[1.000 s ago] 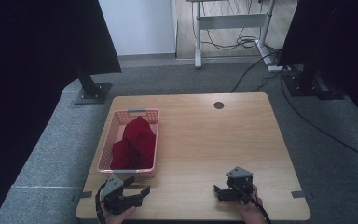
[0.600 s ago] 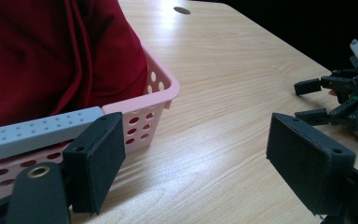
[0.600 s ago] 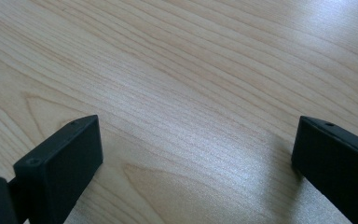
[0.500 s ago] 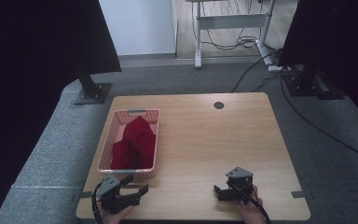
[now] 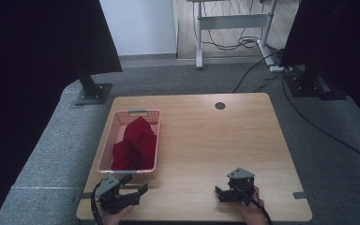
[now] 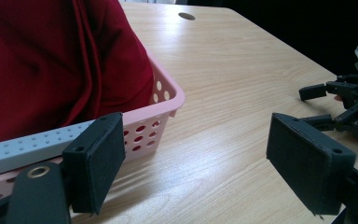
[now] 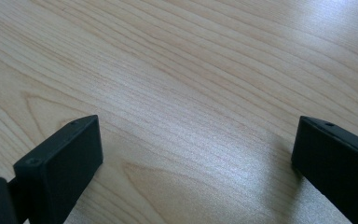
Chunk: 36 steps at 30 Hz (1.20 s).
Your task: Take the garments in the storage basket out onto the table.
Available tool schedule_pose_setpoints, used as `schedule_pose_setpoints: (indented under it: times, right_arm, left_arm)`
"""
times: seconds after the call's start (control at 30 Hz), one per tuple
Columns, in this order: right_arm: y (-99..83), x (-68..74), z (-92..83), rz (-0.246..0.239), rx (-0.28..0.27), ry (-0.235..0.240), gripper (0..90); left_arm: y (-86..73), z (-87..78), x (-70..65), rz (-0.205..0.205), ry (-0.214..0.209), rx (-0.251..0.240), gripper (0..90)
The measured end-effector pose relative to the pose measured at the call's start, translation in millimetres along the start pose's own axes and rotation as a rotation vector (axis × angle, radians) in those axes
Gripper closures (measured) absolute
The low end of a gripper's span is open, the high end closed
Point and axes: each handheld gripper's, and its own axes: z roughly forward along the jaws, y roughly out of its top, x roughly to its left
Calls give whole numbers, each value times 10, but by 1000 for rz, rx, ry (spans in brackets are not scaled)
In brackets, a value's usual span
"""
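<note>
A pink perforated basket [image 5: 136, 113] stands at the table's left and holds crumpled dark red cloth [image 5: 133, 140]. My left gripper [image 5: 134, 183] rests at the front edge just below the basket, open with nothing between its pads. In the left gripper view the basket's corner [image 6: 168, 95] and the red cloth [image 6: 51, 60] lie just beyond the left pad [image 6: 95, 163]. My right gripper [image 5: 220, 193] sits on the front right of the table, open over bare wood [image 7: 191, 93], with its jaws far apart. The right gripper [image 6: 349, 102] also appears at the far right of the left gripper view.
The wooden table [image 5: 206, 140] has a round dark cable hole [image 5: 220, 105] near its back edge. Grey carpet surrounds it. A black stand base [image 5: 91, 91] sits at the back left, and cables [image 5: 262, 65] run across the floor behind.
My left gripper has edged slightly to the left along the front edge. The right gripper and the basket have stayed in place.
</note>
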Motion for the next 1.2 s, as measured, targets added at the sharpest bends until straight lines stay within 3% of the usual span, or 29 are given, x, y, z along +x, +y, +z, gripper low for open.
schedule_pose_setpoints:
  times: [0.53, 0.93, 1.2]
  right_arm:
    - [0, 0, -1, 1, 0, -1, 15]
    - [-1, 1, -1, 1, 0, -1, 15]
    - [-1, 0, -1, 1, 0, -1, 15]
  left_arm:
    - [79, 10, 20, 5, 9, -3, 191]
    - [122, 34, 51, -19, -8, -13, 196]
    - [164, 39, 52, -3, 10, -12, 195]
